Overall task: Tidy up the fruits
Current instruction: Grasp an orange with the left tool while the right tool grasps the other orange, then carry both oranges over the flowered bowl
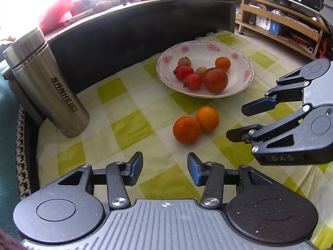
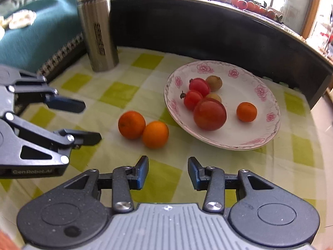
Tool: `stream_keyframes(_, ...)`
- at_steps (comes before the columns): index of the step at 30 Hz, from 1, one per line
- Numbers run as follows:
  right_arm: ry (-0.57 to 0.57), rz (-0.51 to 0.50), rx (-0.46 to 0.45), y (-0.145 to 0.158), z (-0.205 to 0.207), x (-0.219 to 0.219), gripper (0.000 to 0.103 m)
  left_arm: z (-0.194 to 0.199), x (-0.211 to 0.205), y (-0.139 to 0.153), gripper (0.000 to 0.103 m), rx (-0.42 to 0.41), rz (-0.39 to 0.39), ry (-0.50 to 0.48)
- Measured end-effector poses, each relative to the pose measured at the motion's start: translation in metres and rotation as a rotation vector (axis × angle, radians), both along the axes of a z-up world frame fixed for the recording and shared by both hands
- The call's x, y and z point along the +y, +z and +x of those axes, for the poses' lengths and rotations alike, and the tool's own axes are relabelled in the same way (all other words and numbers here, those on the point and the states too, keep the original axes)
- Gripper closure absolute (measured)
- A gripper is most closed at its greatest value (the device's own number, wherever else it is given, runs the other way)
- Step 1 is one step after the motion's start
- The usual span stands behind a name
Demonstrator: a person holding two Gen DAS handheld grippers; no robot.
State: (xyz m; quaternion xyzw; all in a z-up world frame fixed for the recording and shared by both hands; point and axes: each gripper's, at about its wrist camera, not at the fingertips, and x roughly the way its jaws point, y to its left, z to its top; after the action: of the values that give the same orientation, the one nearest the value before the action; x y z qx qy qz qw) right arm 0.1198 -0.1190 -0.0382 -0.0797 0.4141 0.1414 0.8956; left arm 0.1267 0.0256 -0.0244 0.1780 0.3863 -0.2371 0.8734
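Observation:
Two oranges lie touching on the green-checked cloth, a darker orange (image 1: 186,130) (image 2: 131,124) and a lighter orange (image 1: 207,119) (image 2: 155,134), just in front of the flowered white plate (image 1: 245,77) (image 2: 268,95). The plate holds a big red fruit (image 1: 214,79) (image 2: 209,114), two small red fruits, two brownish ones and a small orange (image 1: 223,63) (image 2: 246,111). My left gripper (image 1: 165,168) (image 2: 93,121) stands open, a short way before the oranges. Off to their right, my right gripper (image 2: 168,171) (image 1: 235,121) is open too, with nothing between its fingers.
A steel thermos (image 1: 47,83) (image 2: 96,27) stands upright at the cloth's back left corner. A dark curved table edge (image 1: 145,27) rises behind the plate, with more fruit and a red bag on top. A wooden TV stand (image 1: 281,25) is far right; teal fabric (image 2: 31,37) lies left.

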Motion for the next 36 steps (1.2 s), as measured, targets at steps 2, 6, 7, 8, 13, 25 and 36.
stream_keyframes(2, 0.005, 0.026, -0.012, 0.0, 0.001, -0.004, 0.056, 0.0, 0.0, -0.001, 0.047, -0.004, -0.002, -0.011)
stream_keyframes(6, 0.057, 0.041, -0.047, -0.004, 0.008, 0.0, 0.056, 0.002, -0.002, -0.004, 0.047, -0.011, 0.0, -0.033)
stream_keyframes(7, 0.066, 0.041, -0.047, -0.005, 0.011, 0.002, 0.056, 0.002, -0.002, -0.004, 0.047, -0.014, 0.0, -0.038)
stream_keyframes(8, 0.08, 0.05, -0.042, -0.007, 0.015, 0.004, 0.056, 0.001, -0.001, -0.003, 0.047, -0.019, 0.001, -0.043)
stream_keyframes(13, 0.097, 0.063, -0.042, -0.018, 0.029, 0.013, 0.056, 0.004, 0.002, -0.004, 0.047, -0.021, -0.01, -0.06)
stream_keyframes(25, 0.041, 0.09, -0.023, -0.014, 0.024, -0.01, 0.065, 0.036, -0.015, -0.013, 0.048, -0.027, -0.062, -0.086)
stream_keyframes(36, -0.041, 0.081, 0.015, -0.006, 0.01, -0.039, 0.066, 0.043, -0.034, -0.025, 0.06, -0.029, -0.036, -0.068)
